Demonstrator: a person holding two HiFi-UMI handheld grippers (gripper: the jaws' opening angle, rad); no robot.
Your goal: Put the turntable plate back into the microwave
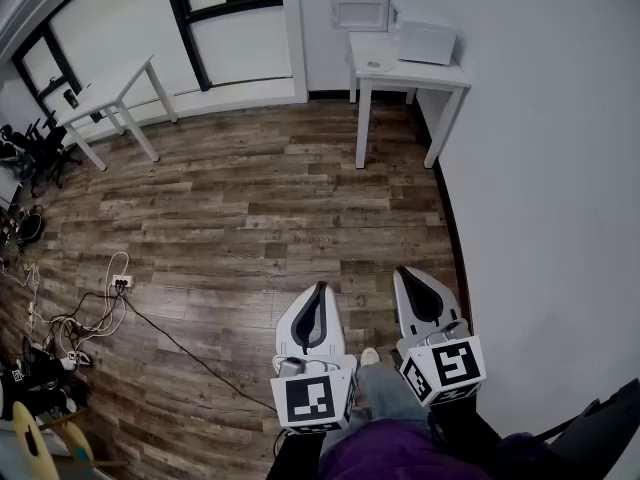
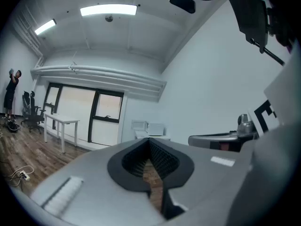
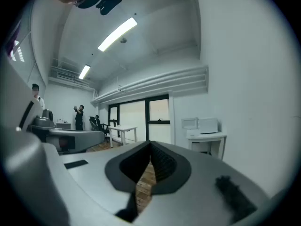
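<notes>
Both the left gripper [image 1: 318,290] and right gripper [image 1: 404,272] have jaws pressed together, empty, above the floor.

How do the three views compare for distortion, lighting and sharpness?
Head view: even light, sharp, walls bowed toward the edges, the white table small. Left gripper view: strong fisheye, black corners, ceiling lamp blown out. Right gripper view: same round vignette, the right tongs filling the lower frame.
</notes>
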